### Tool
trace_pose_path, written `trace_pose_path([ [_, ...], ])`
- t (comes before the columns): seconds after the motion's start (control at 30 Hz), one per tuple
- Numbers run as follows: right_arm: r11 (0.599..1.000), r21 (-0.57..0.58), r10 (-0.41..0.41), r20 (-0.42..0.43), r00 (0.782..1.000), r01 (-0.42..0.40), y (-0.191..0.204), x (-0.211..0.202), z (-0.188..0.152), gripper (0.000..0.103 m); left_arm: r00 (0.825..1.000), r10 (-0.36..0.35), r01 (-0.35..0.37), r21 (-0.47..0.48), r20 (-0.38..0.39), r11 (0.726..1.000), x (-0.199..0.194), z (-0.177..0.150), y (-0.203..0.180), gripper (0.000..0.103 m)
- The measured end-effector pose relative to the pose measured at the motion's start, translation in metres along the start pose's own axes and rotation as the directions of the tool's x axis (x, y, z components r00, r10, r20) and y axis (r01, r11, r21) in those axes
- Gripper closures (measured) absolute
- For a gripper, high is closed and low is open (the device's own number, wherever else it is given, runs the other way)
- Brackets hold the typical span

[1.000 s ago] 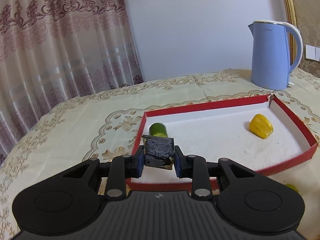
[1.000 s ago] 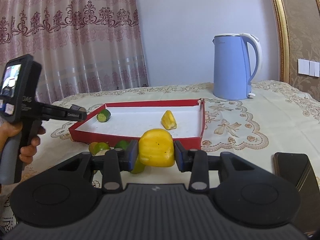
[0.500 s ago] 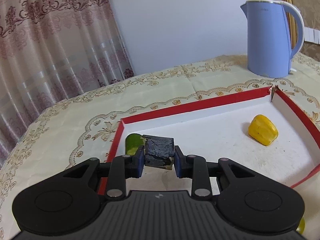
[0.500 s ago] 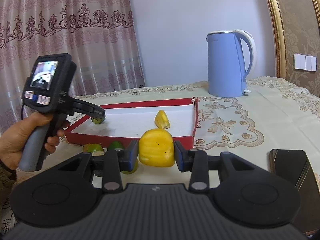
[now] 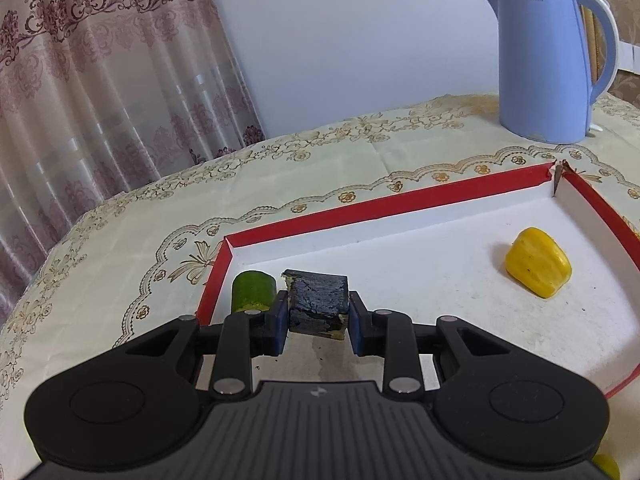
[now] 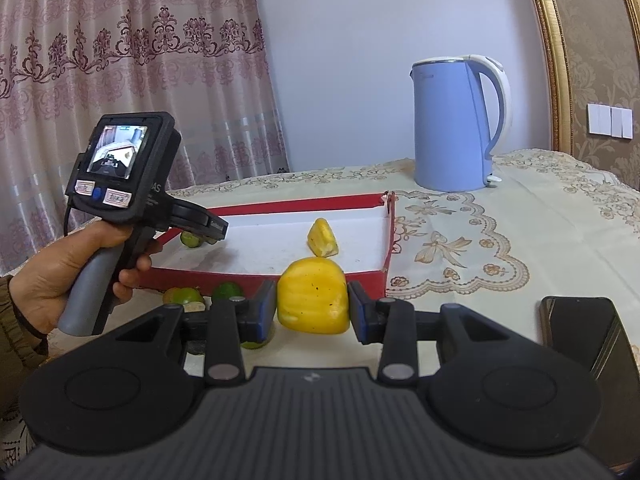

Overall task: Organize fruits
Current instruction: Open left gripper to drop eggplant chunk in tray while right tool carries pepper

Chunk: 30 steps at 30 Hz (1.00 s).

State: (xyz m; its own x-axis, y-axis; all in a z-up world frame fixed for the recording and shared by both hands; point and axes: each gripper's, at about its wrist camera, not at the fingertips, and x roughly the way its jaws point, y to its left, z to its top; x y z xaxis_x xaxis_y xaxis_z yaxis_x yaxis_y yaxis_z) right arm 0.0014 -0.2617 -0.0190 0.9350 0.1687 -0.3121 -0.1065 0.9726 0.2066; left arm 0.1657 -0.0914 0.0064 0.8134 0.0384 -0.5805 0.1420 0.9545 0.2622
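Fruit in both hands right now. My left gripper (image 5: 318,322) is clamped on a dark, blackened chunk (image 5: 317,306), held low over the near-left corner of the red tray (image 5: 384,204). Just left of the chunk, inside that same corner, a green piece (image 5: 253,292) stands on the tray floor, very near the gripper's left finger, maybe touching, I can't tell. Farther off to the right of that gripper, well apart, a yellow piece (image 5: 538,267) lies in the tray.

My right gripper (image 6: 313,312) is closed on a big yellow fruit (image 6: 313,300), on my side of the tray's front wall. Left of it and just below, a few green fruits (image 6: 185,297) wait on the counter (image 6: 520,216), outside the tray. Beyond the tray, a blue kettle (image 6: 456,124) stands at the back.

I judge the step in hand is placing: the dark chunk looks ready to be set down beside the green piece. Next move calls for lowering until it rests, then spreading the left fingers without nudging the green neighbour. After that, the right gripper has to lift its yellow fruit over the front wall, probably toward the other yellow piece.
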Motion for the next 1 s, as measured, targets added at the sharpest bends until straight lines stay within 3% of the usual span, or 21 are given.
trace_pose_path([
  [0.57, 1.0, -0.026, 0.016, -0.003, 1.0, -0.016, 0.013, 0.002, 0.004, 0.067, 0.999, -0.008, 0.007, -0.028, -0.032, 1.0, 0.006, 0.008, 0.006, 0.072],
  [0.67, 0.999, -0.032, 0.019, 0.003, 1.0, -0.019, 0.015, 0.001, 0.006, 0.067, 1.0, 0.001, -0.002, -0.038, -0.016, 0.999, -0.001, 0.006, 0.01, 0.057],
  [0.73, 0.999, -0.032, 0.023, 0.006, 1.0, -0.023, 0.016, 0.001, 0.007, 0.067, 1.0, 0.024, -0.024, -0.034, 0.01, 0.999, -0.009, 0.003, 0.012, 0.032],
  [0.83, 0.999, -0.036, 0.029, 0.008, 1.0, -0.029, 0.02, 0.0, 0.008, 0.067, 0.998, 0.052, -0.052, -0.023, 0.04, 0.998, -0.021, 0.0, 0.014, 0.03],
  [1.0, 0.999, -0.039, 0.037, 0.019, 0.999, -0.036, 0.024, -0.002, 0.01, 0.067, 0.998, 0.04, -0.036, -0.064, 0.048, 0.997, -0.038, -0.008, 0.027, 0.03],
])
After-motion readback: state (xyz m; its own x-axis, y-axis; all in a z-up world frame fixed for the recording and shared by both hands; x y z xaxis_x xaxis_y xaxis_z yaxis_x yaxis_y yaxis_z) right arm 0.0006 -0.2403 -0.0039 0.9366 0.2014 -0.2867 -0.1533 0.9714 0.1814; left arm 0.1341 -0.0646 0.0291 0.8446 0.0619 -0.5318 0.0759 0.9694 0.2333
